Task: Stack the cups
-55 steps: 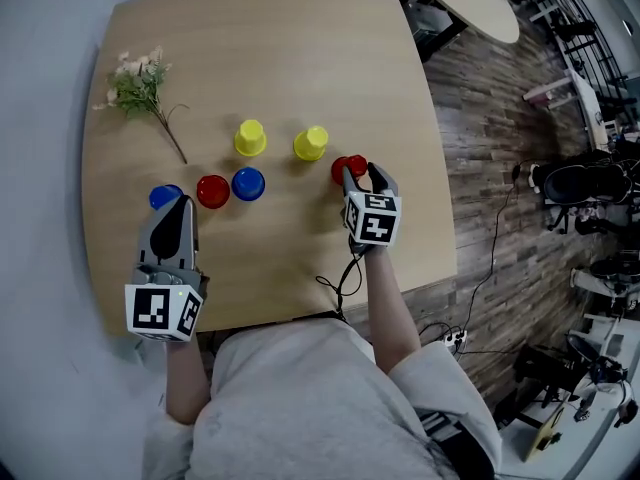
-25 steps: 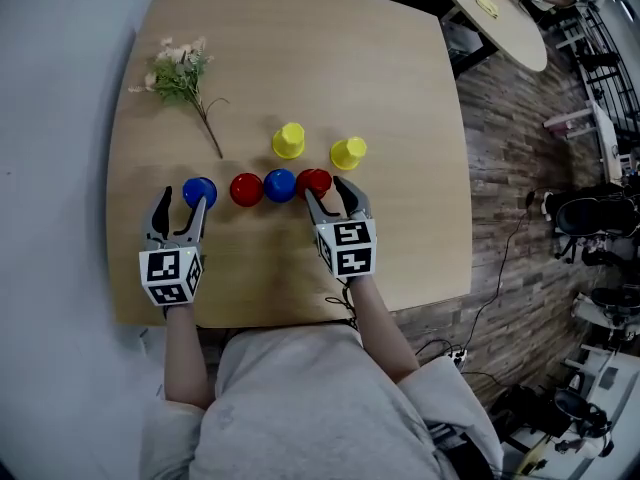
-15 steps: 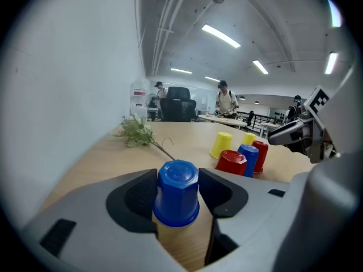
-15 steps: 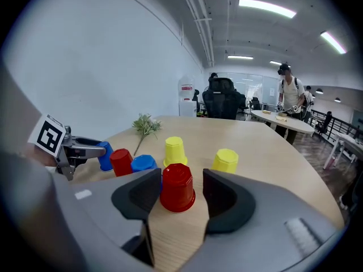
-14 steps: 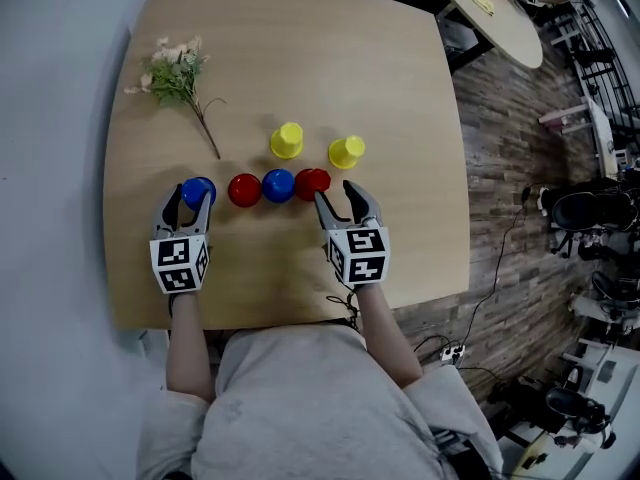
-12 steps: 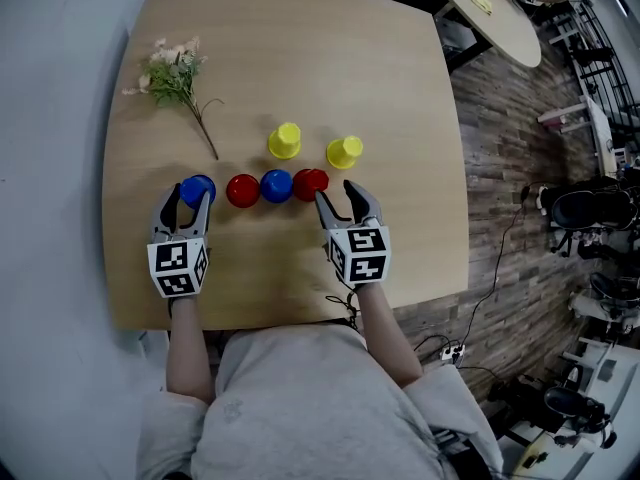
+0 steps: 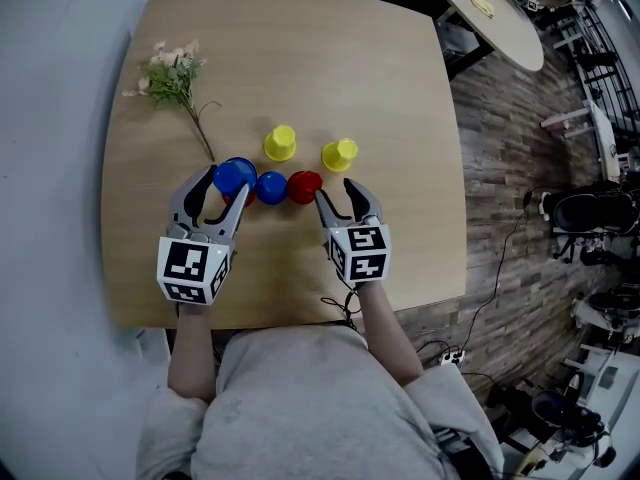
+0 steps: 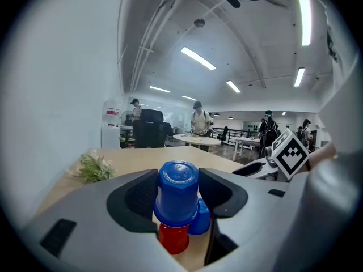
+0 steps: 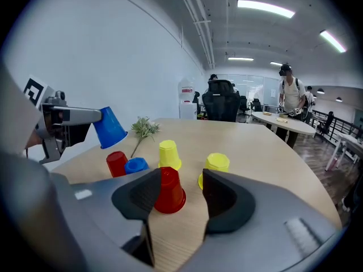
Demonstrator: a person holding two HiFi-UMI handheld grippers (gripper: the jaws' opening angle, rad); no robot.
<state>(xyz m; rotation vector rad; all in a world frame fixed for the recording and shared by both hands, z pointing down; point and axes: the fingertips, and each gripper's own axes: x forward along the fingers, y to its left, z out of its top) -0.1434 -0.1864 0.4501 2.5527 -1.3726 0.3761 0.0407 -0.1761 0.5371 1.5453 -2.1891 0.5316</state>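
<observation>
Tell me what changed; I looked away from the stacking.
The left gripper has just closed its jaws on the end blue cup and lifted it rightward, over the left red cup. The right gripper slid the right red cup into the row, let go, and is open. Other blue cup, yellow cups, sprig: unmoved.

— Where is room lying open on the counter?

— The far half is lying bare, save for the flower sprig resting at far left. The strip right of the right yellow cup is lying bare too.

— What is blocking the middle?

— A row: the left red cup and middle blue cup crowding together, the right red cup standing just ahead of the right claw's parted jaws, the left yellow cup sitting close behind. The left claw, its jaws having just been closing on the lifted blue cup, is hanging over the row's left end.
</observation>
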